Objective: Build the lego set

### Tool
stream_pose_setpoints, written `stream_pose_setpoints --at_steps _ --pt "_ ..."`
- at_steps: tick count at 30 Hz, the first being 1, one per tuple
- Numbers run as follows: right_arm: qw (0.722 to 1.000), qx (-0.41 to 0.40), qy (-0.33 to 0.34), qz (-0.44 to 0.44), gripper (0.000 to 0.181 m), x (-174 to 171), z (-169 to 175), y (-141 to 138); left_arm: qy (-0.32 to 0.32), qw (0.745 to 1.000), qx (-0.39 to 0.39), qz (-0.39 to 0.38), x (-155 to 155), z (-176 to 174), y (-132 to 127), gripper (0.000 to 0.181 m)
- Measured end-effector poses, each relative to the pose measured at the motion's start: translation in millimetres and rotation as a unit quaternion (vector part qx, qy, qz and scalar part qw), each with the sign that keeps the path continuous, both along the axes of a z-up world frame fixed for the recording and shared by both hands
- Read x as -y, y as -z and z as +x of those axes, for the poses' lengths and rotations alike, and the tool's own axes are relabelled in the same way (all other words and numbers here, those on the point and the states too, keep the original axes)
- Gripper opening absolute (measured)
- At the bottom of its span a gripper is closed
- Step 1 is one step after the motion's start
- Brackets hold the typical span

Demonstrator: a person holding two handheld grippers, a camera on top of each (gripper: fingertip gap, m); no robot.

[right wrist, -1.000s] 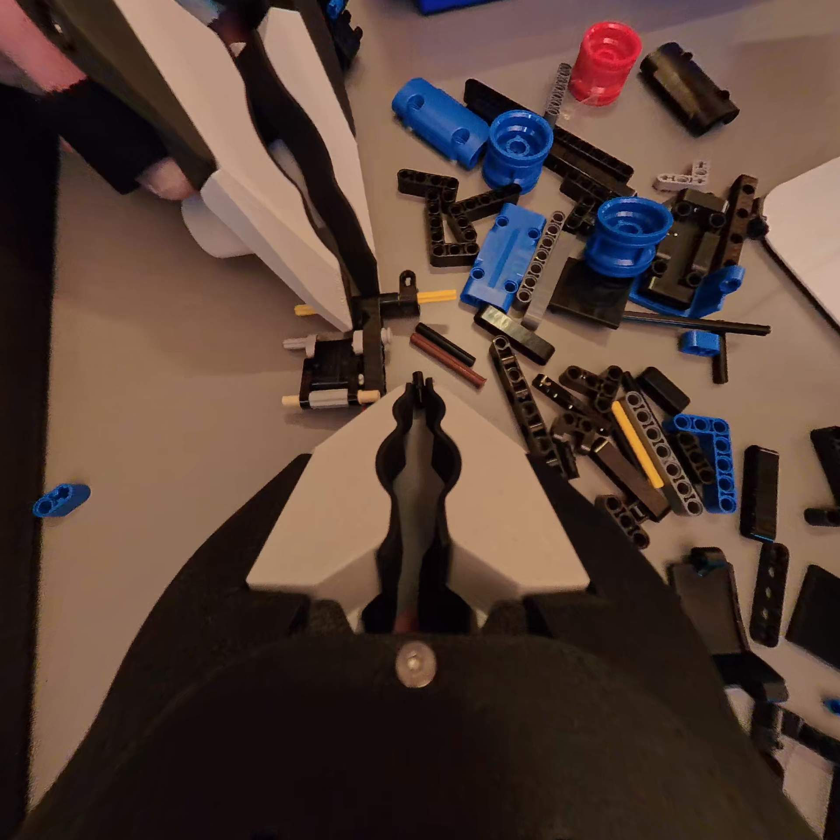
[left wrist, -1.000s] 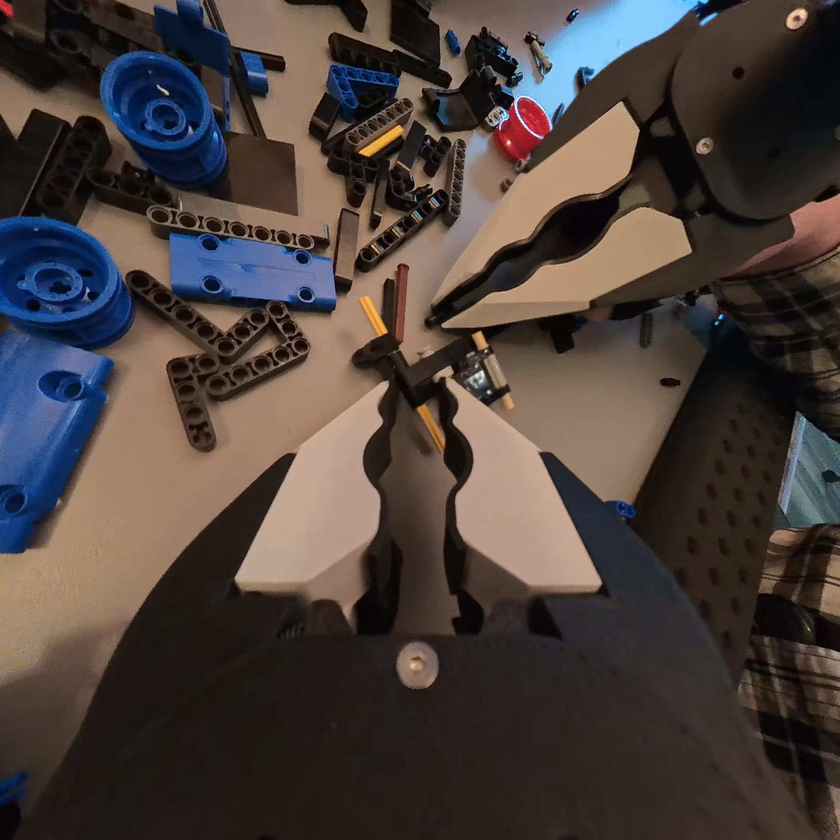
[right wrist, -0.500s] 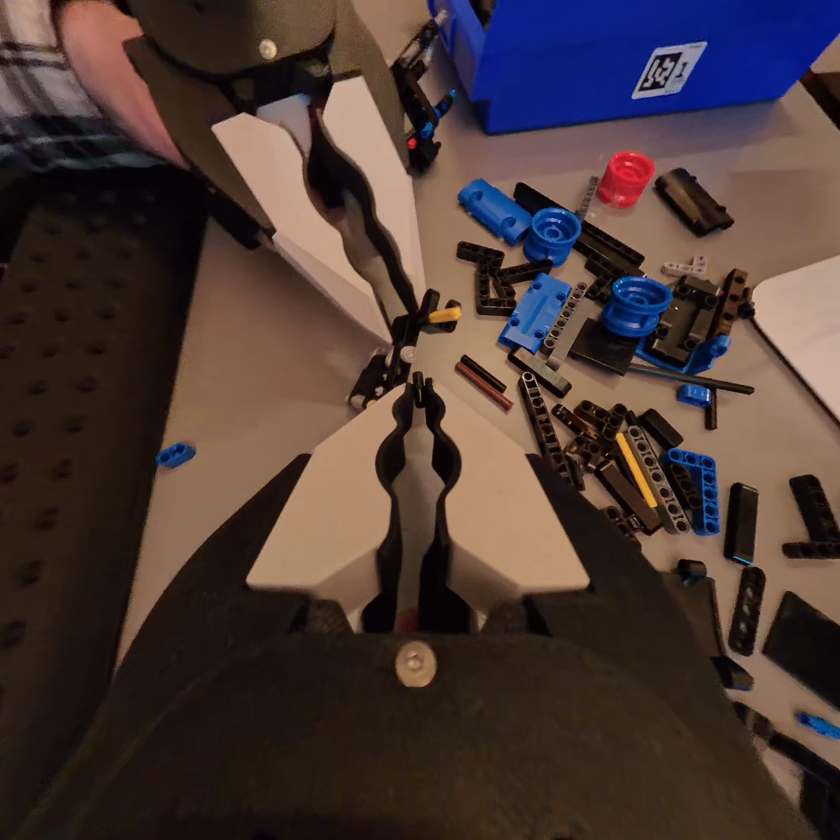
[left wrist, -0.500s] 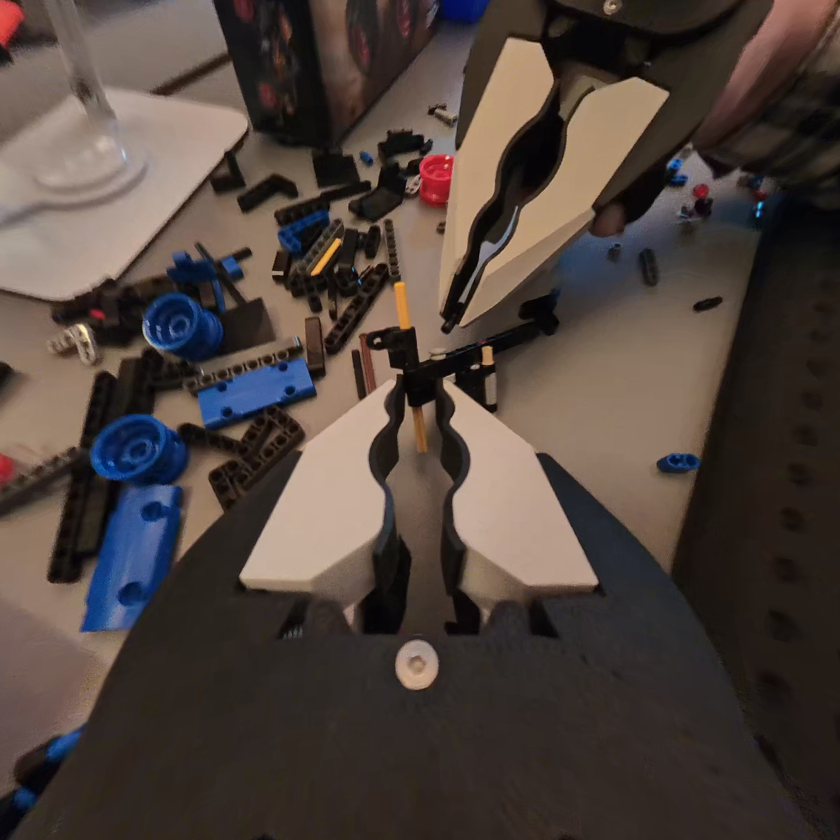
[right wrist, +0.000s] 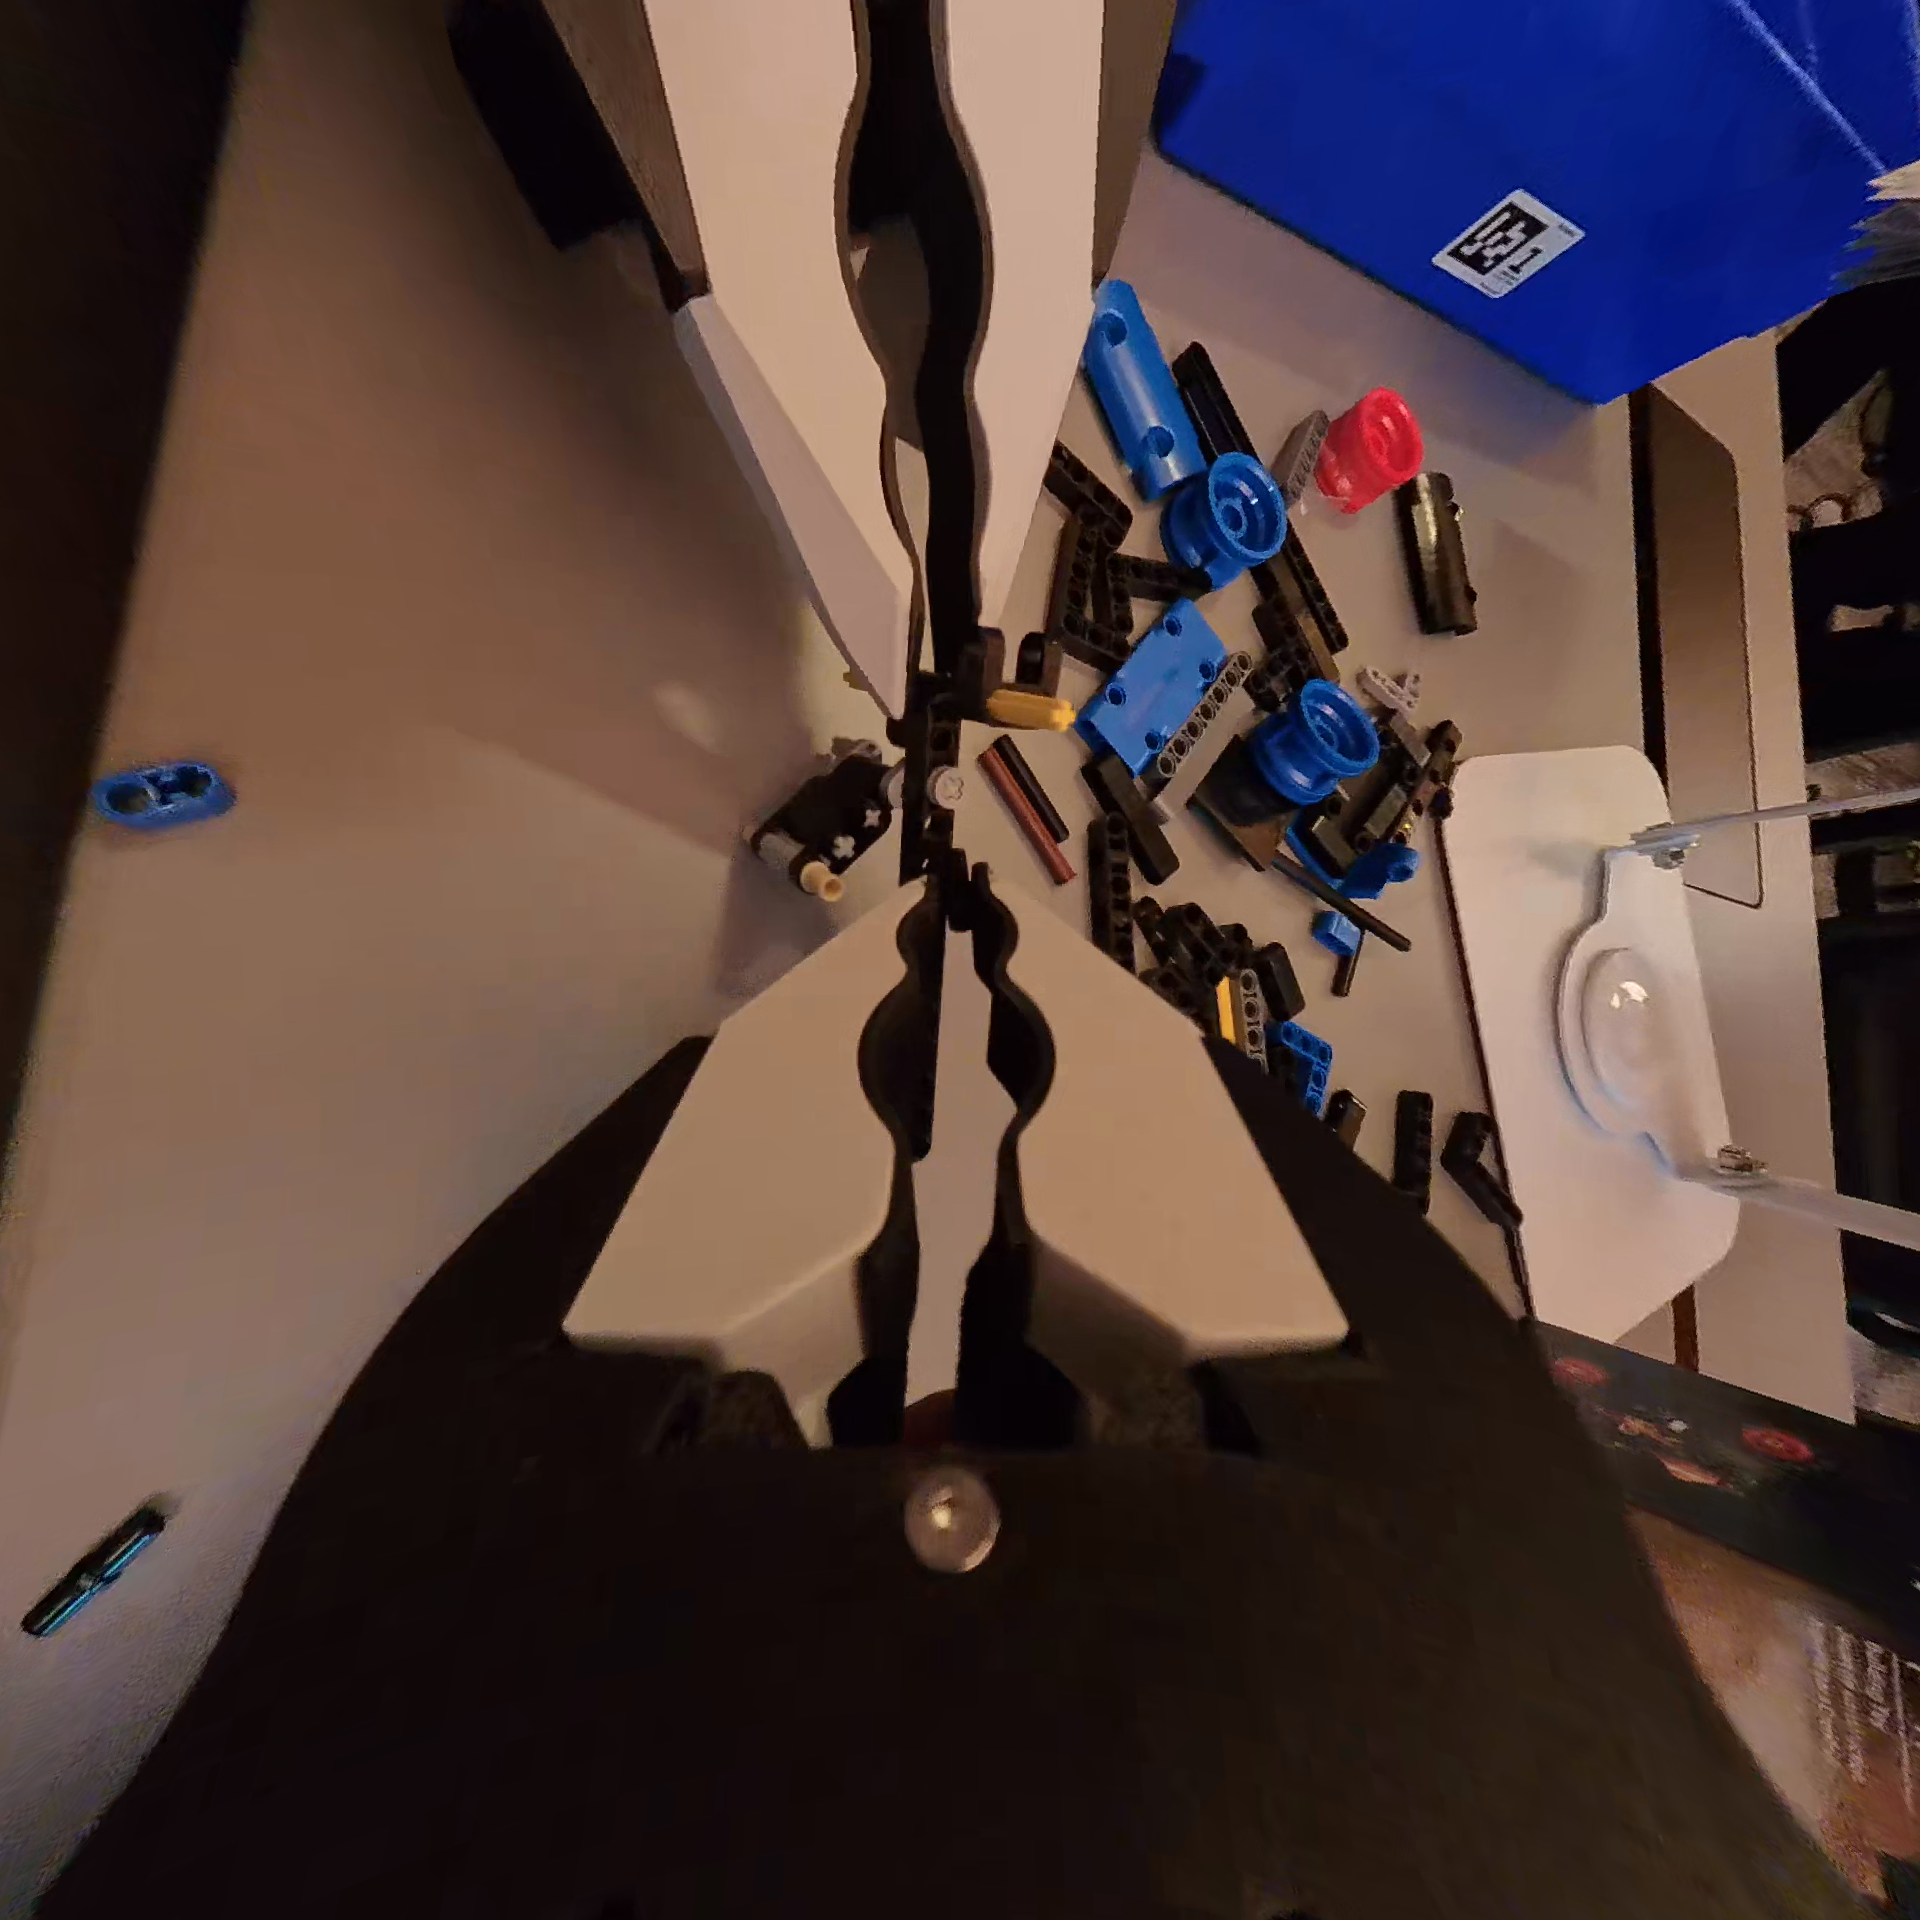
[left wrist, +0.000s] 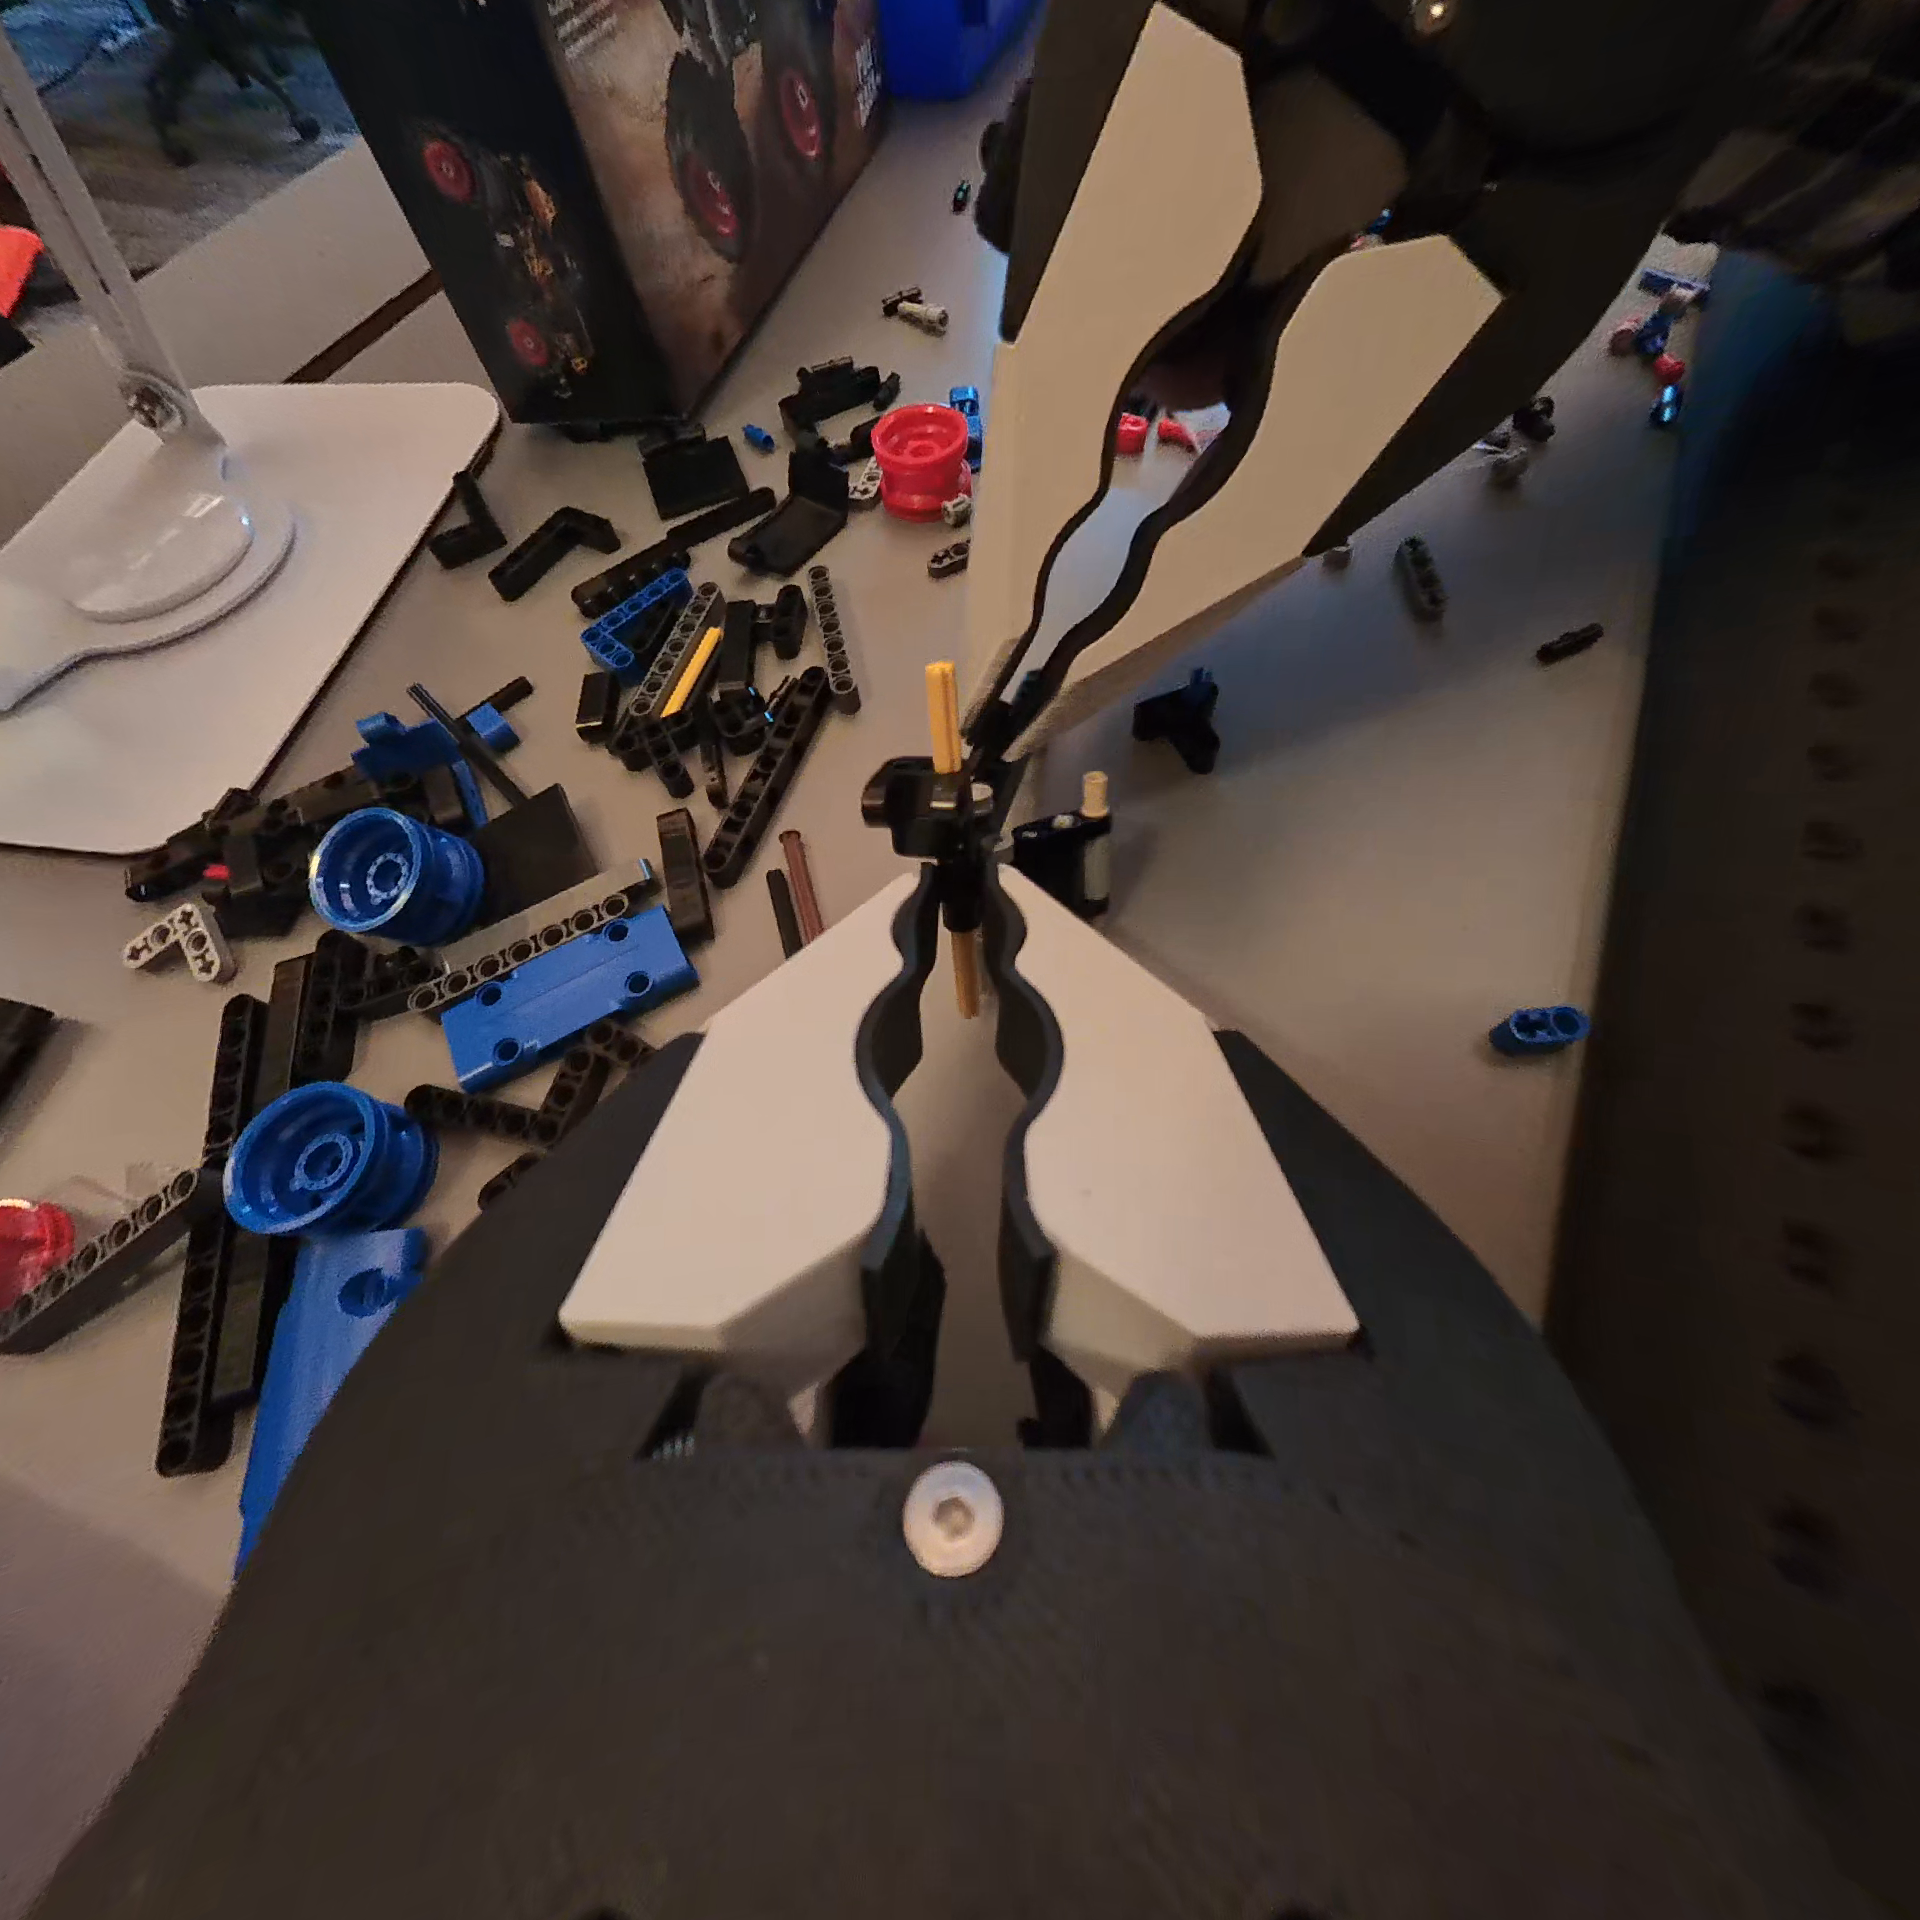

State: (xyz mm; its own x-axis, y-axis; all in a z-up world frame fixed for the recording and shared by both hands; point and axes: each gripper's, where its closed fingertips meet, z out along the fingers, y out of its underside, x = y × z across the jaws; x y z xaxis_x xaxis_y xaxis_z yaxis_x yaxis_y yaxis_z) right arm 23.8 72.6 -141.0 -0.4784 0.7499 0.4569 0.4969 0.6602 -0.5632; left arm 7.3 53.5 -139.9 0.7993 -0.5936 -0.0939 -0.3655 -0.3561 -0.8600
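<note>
I hold the left tool point(left wrist: 961, 904) pinched nearly closed on a small black lego sub-assembly point(left wrist: 940, 821), which is lifted clear of the grey bench point(left wrist: 1299, 935) with a yellow axle rod point(left wrist: 943, 717) running through it. My right tool point(right wrist: 956, 883) meets it from the opposite side, tips closed on the thin black beam point(right wrist: 940, 769) of the same sub-assembly. A black block with tan pins point(left wrist: 1070, 847) lies just behind. Loose black beams, a blue rectangular panel point(left wrist: 566, 987), blue wheel hubs point(left wrist: 395, 873) and a red wheel hub point(left wrist: 920, 462) are scattered to the left. The printed cardboard set box point(left wrist: 623, 197) stands upright beyond.
</note>
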Motion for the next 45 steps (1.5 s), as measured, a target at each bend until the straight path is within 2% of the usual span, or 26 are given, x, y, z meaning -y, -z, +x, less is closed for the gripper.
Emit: stream_pose_setpoints --at_steps 7,11,20,23,27,33,45 --pt "0.999 -0.010 -0.001 -0.039 0.004 2 2 4 0.014 0.999 0.031 -0.022 1 5 5 0.007" --pt "0.998 -0.020 -0.006 -0.056 0.004 8 2 5 0.033 0.999 0.005 -0.034 3 10 14 0.016" --pt "0.997 -0.034 -0.006 -0.064 0.003 9 6 -3 0.054 0.998 0.015 -0.023 5 13 6 0.006" --pt "0.999 -0.034 -0.013 -0.034 0.003 11 7 -10 0.055 0.998 0.012 -0.020 3 14 0 0.006" --pt "0.999 -0.017 -0.001 0.048 0.004 6 7 -8 0.048 0.999 -0.021 -0.011 2 16 0 0.006" --pt "0.993 -0.012 -0.009 0.119 0.003 10 12 -9 0.045 0.998 -0.037 -0.003 1 20 -2 0.006" --pt "0.981 0.043 -0.034 0.186 0.003 9 15 -9 0.048 0.998 -0.051 0.010 -1 22 -2 0.005"
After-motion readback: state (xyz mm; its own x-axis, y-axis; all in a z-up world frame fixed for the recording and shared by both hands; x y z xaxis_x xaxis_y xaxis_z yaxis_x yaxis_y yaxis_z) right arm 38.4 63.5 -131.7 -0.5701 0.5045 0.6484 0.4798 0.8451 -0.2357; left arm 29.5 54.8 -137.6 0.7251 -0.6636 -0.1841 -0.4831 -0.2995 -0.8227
